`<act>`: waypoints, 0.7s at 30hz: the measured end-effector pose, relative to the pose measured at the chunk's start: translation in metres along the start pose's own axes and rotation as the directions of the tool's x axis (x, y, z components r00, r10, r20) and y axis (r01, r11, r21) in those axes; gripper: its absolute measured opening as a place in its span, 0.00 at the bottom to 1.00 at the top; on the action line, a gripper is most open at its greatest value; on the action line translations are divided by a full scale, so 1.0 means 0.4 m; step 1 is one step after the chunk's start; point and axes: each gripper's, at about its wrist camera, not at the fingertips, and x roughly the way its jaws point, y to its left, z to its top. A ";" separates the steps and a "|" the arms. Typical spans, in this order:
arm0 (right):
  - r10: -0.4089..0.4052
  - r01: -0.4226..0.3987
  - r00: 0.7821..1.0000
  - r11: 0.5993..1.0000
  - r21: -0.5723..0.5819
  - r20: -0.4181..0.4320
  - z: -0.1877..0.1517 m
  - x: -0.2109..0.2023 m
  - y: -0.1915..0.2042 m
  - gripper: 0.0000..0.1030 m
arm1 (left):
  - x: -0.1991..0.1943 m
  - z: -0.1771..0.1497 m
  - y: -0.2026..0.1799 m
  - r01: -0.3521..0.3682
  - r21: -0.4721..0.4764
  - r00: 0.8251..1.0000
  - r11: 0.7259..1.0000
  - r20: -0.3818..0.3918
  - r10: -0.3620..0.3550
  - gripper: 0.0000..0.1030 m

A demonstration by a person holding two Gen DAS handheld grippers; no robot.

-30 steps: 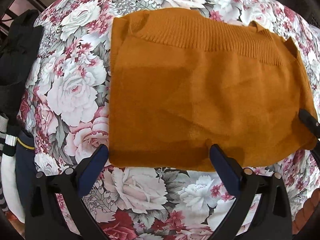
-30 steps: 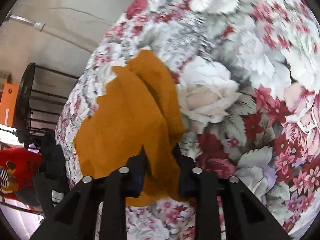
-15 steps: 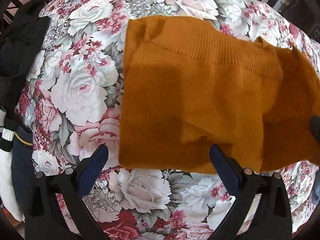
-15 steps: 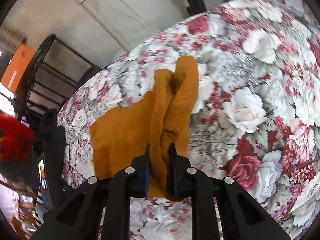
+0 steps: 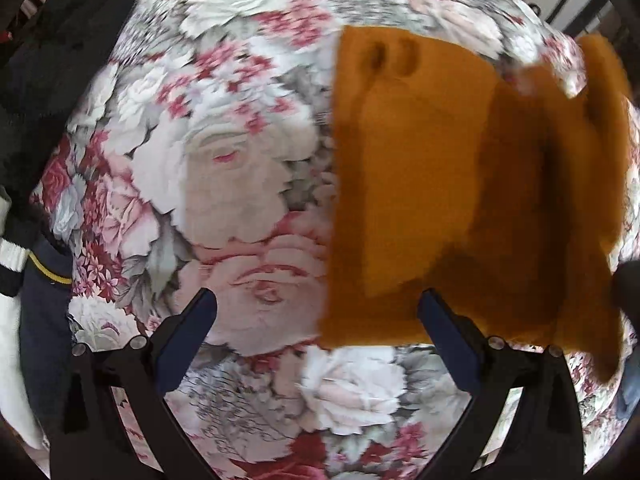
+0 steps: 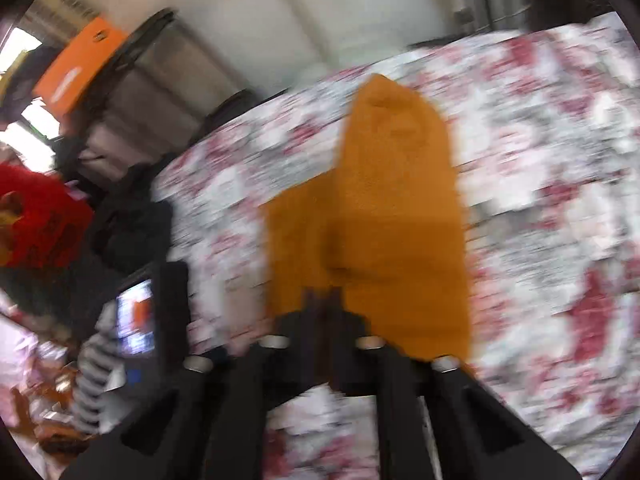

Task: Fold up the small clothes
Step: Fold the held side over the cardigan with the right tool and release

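A small mustard-orange knit garment (image 5: 420, 184) lies on the floral cloth (image 5: 224, 184), its right part lifted and folding over toward the left. My left gripper (image 5: 316, 320) is open and empty, low at the garment's near edge, its right finger over the fabric. My right gripper (image 6: 324, 300) is shut on the garment (image 6: 384, 216) and holds its edge up above the cloth; the frame is blurred. The right gripper shows as a dark shape (image 5: 626, 284) at the right edge of the left wrist view.
Dark clothes (image 5: 44, 80) and a white and navy item (image 5: 24, 308) lie off the left edge of the cloth. A red item (image 6: 36, 220), an orange box (image 6: 76, 64), a small screen (image 6: 136, 316) and dark racks stand at the left in the right wrist view.
My right gripper has lifted the garment's right side and carried it leftward over the rest. The left gripper has shifted left along the near edge and stays open.
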 end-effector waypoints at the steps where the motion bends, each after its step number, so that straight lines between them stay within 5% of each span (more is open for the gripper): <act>1: 0.034 -0.034 0.999 0.999 -0.011 -0.026 -0.010 0.015 0.025 0.00 | 0.003 0.002 0.025 0.013 -0.015 1.000 1.000 -0.002 -0.013 0.96; 4: 0.024 -0.036 0.996 0.990 -0.139 -0.086 -0.032 0.067 0.106 0.04 | 0.013 0.004 0.101 0.049 -0.057 0.999 0.997 -0.021 -0.050 0.96; 6: -0.049 0.045 0.999 0.976 -0.212 -0.012 -0.027 0.059 0.132 0.23 | 0.013 0.005 0.152 0.062 -0.087 0.998 0.994 -0.024 -0.064 0.96; 7: -0.076 0.080 0.997 0.969 -0.233 0.025 -0.020 0.047 0.134 0.62 | 0.006 0.007 0.177 0.064 -0.100 0.998 0.993 -0.019 -0.066 0.96; 8: -0.102 0.114 0.993 0.963 -0.243 0.062 -0.011 0.031 0.130 0.88 | -0.002 0.008 0.192 0.063 -0.102 0.998 0.993 -0.012 -0.064 0.95; 11: -0.156 0.199 0.969 0.952 -0.235 0.189 0.005 -0.047 0.089 0.90 | -0.056 0.013 0.209 0.096 -0.072 0.995 0.993 0.029 -0.094 0.95; 15: -0.199 0.243 0.952 0.953 -0.180 0.231 0.033 -0.131 0.013 0.97 | -0.139 0.016 0.162 0.180 0.006 0.980 0.984 0.083 -0.179 0.95; 21: -0.359 0.399 0.908 0.897 -0.189 0.215 -0.004 -0.142 -0.066 0.97 | -0.168 0.001 0.067 0.166 0.055 0.983 0.985 0.072 -0.169 0.95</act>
